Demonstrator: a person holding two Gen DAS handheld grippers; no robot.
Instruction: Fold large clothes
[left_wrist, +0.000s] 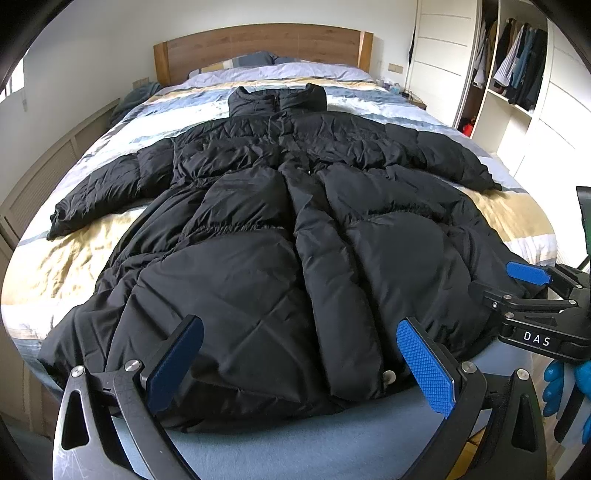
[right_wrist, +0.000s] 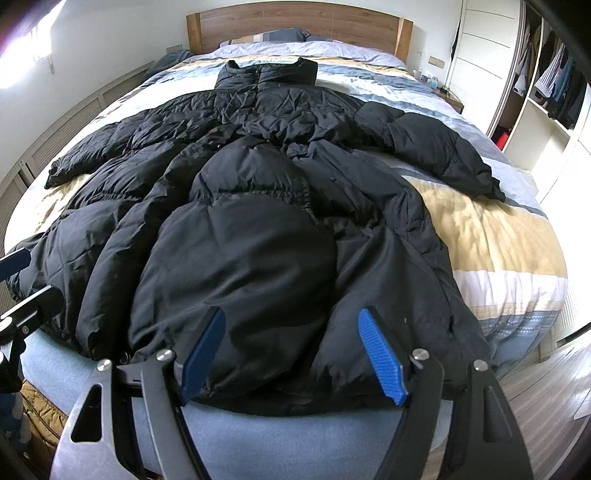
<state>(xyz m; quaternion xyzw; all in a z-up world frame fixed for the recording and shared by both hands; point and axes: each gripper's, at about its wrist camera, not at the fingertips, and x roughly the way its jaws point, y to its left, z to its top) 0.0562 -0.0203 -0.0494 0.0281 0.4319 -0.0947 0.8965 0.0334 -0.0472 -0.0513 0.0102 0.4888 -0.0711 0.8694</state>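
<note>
A long black puffer coat (left_wrist: 295, 221) lies flat, front up, on the bed, collar at the far end, both sleeves spread out to the sides; it also fills the right wrist view (right_wrist: 258, 206). Its hem hangs at the near edge of the bed. My left gripper (left_wrist: 299, 365) is open and empty, just above the left part of the hem. My right gripper (right_wrist: 291, 354) is open and empty, over the right part of the hem; it also shows at the right edge of the left wrist view (left_wrist: 532, 284).
The bed has a striped blue, white and yellow duvet (right_wrist: 491, 236) and a wooden headboard (left_wrist: 258, 40). An open wardrobe with hanging clothes (left_wrist: 517, 66) stands at the right. Wall panels (left_wrist: 40, 184) run along the left. Wooden floor (right_wrist: 546, 387) lies at the right.
</note>
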